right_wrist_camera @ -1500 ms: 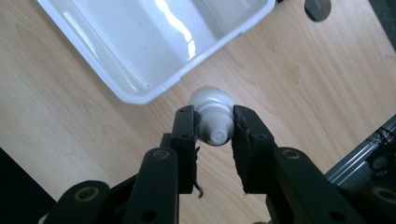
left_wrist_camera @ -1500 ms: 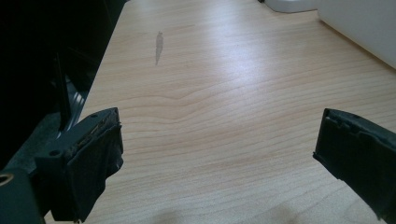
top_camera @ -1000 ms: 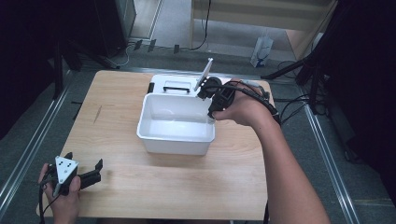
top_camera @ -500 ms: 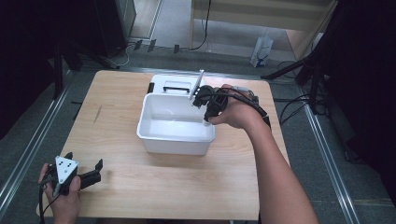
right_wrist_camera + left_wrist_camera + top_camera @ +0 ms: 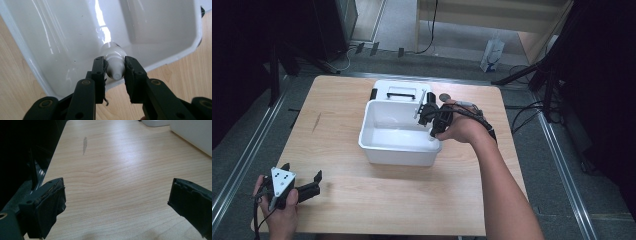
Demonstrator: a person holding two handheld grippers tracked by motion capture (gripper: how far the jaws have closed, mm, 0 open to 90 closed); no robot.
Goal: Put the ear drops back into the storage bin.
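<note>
A white plastic bin (image 5: 397,150) stands mid-table, and its inside (image 5: 62,37) looks bare. My right gripper (image 5: 428,112) hangs over the bin's right back corner. It is shut on a small white tube (image 5: 420,104) just below the ribbed cap. The right gripper view has the jaws (image 5: 114,65) clamping the tube (image 5: 112,53), whose far end points down into the bin. My left gripper (image 5: 301,171) rests at the table's front left corner. Its jaws (image 5: 117,197) are spread wide over bare wood, open with nothing between them.
A white lid with a black handle (image 5: 398,91) lies flat right behind the bin. A small dark round object (image 5: 444,97) sits by the lid's right side. Bare wood (image 5: 337,115) stretches left and in front of the bin. Metal rails (image 5: 557,150) flank the table.
The right gripper has carried the tube left and down, from above the lid's right end to over the bin's back right corner. The left gripper has stayed put.
</note>
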